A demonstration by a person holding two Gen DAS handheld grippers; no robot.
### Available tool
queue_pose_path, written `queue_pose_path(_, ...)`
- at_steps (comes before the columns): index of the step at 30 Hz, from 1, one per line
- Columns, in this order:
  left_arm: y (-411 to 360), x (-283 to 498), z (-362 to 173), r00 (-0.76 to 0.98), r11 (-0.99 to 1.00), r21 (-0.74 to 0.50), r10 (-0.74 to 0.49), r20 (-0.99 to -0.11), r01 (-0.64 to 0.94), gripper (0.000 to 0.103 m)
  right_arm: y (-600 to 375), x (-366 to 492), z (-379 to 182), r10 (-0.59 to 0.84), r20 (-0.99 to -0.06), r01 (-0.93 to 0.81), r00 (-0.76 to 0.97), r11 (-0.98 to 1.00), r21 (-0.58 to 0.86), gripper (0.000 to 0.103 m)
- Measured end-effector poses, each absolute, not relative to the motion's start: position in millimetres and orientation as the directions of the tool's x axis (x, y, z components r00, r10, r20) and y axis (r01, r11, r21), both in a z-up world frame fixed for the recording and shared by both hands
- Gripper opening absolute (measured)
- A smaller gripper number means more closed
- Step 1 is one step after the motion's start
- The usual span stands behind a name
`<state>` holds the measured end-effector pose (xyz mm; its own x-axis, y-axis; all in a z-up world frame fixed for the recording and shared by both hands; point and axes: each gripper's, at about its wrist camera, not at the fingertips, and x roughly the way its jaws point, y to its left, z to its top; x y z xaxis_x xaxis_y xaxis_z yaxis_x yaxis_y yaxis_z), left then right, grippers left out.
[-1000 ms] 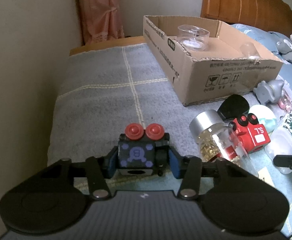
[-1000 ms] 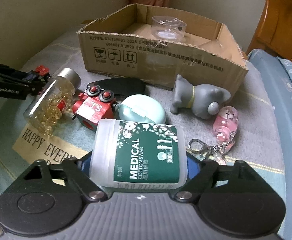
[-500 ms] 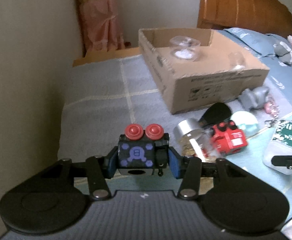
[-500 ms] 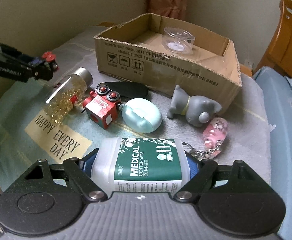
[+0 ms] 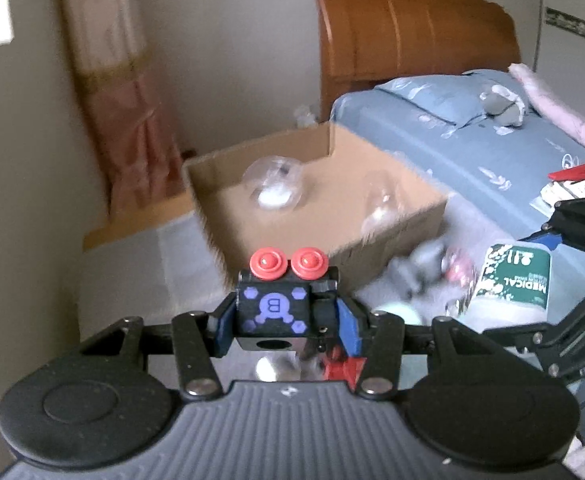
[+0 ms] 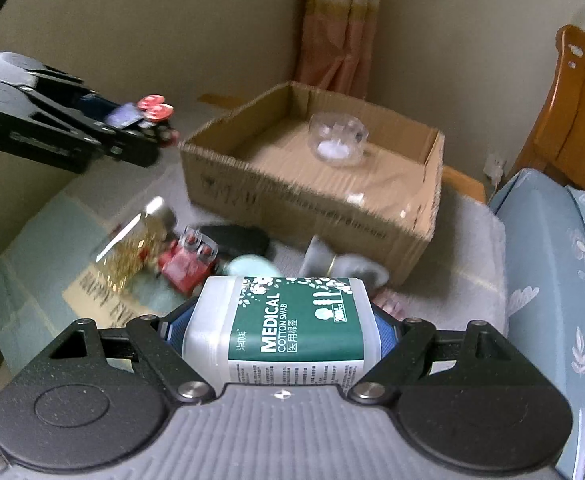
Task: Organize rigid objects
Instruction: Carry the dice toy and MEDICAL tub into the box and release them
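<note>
Left wrist: left gripper pinches black toy block | right gripper pinches swab bottle

Both cameras sit just behind their own gripper and look forward along its fingers, down over the bed. The left wrist view faces the cardboard box from its near-left corner, with the wooden headboard beyond. The right wrist view faces the same box from further right, with the curtain behind it. Each view catches the other tool: the right gripper at the left view's right edge, the left gripper at the right view's upper left.
</note>
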<state>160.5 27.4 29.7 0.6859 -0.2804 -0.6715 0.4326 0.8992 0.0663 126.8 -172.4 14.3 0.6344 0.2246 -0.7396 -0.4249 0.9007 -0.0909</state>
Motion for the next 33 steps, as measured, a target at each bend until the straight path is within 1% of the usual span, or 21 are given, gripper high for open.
queue_pose_path(6,4,204,32,0.692,0.895,0.09,-0.27,-0.669,0.437,0.05,-180,147,36,0.226,-0.697,-0.411,0.68,0.905,-0.108,0.087)
queue_pose_path(16,5,251,6,0.676,0.918,0.093,-0.213,-0.705,0.387,0.05,-188,191,53,0.212,-0.662,-0.384,0.719,0.915,-0.125,0.087)
queue_pose_path(17,6,254,5,0.679,0.923,0.09,-0.206,-0.704,0.373,0.052,-188,195,53,0.211,-0.661,-0.383,0.72,0.915,-0.125,0.087)
queue_pose_path(18,8,257,4,0.684,0.93,0.087,-0.198,-0.702,0.358,0.062,-187,198,53,0.211,-0.661,-0.382,0.72,0.916,-0.123,0.087)
queue_pose_path(19,10,258,3,0.684,0.933,0.084,-0.193,-0.703,0.349,0.08,-186,202,53,0.211,-0.66,-0.381,0.721,0.916,-0.123,0.087)
queue_pose_path(20,11,257,3,0.691,0.936,0.083,-0.192,-0.697,0.343,0.084,-185,205,54,0.209,-0.659,-0.38,0.722,0.917,-0.125,0.087)
queue_pose_path(22,15,251,4,0.71,0.936,0.085,-0.197,-0.676,0.341,0.086,-182,211,54,0.206,-0.66,-0.382,0.722,0.915,-0.133,0.087)
queue_pose_path(28,25,229,11,0.69,0.942,0.04,-0.214,-0.691,0.333,0.096,-176,229,53,0.211,-0.669,-0.39,0.713,0.912,-0.128,0.087)
queue_pose_path(31,32,217,13,0.691,0.953,0.041,-0.188,-0.698,0.3,0.098,-175,241,52,0.228,-0.678,-0.396,0.699,0.912,-0.102,0.087)
queue_pose_path(33,38,210,14,0.705,0.966,0.055,-0.144,-0.694,0.251,0.098,-173,251,51,0.24,-0.683,-0.4,0.69,0.913,-0.084,0.087)
